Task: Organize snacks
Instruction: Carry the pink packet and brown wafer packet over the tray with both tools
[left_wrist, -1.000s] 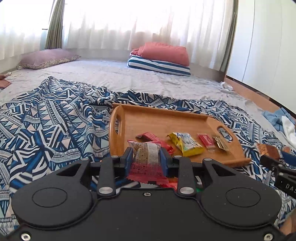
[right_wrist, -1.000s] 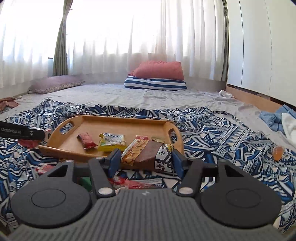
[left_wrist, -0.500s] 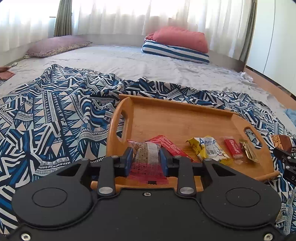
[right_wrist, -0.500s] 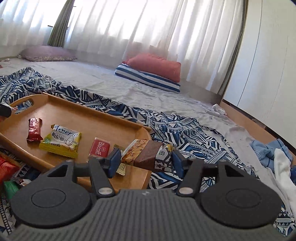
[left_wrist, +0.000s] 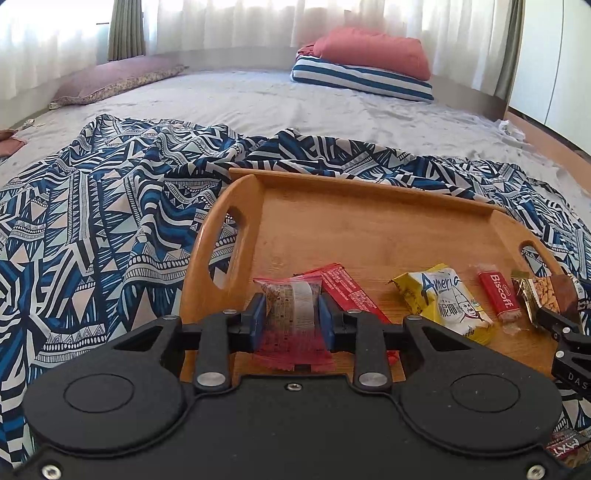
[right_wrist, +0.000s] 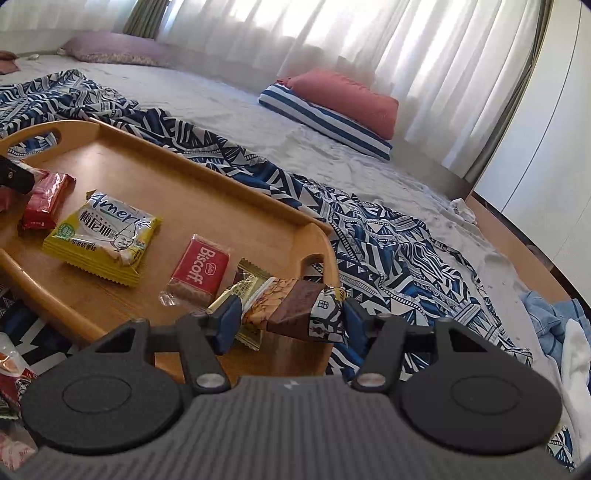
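Note:
A wooden tray (left_wrist: 369, 229) (right_wrist: 192, 192) lies on a blue patterned blanket. In it are a red packet (left_wrist: 347, 291) (right_wrist: 46, 197), a yellow packet (left_wrist: 447, 302) (right_wrist: 107, 236), a red Biscoff biscuit (left_wrist: 498, 295) (right_wrist: 197, 271) and a small gold wrapper (right_wrist: 240, 291). My left gripper (left_wrist: 291, 319) is shut on a clear and red snack packet (left_wrist: 293, 314), held over the tray's near left corner. My right gripper (right_wrist: 291, 319) is shut on a brown and orange snack bar (right_wrist: 295, 308) over the tray's right end, beside the handle.
The blue patterned blanket (left_wrist: 96, 229) spreads around the tray on a grey bed. More snack packets (right_wrist: 11, 373) lie off the tray at the near left. Pillows (left_wrist: 369, 62) sit at the back. Blue and white clothes (right_wrist: 561, 332) lie at the right.
Both grippers came forward and down over the tray with their snacks still held. The right one rolled and swung toward the tray's right end.

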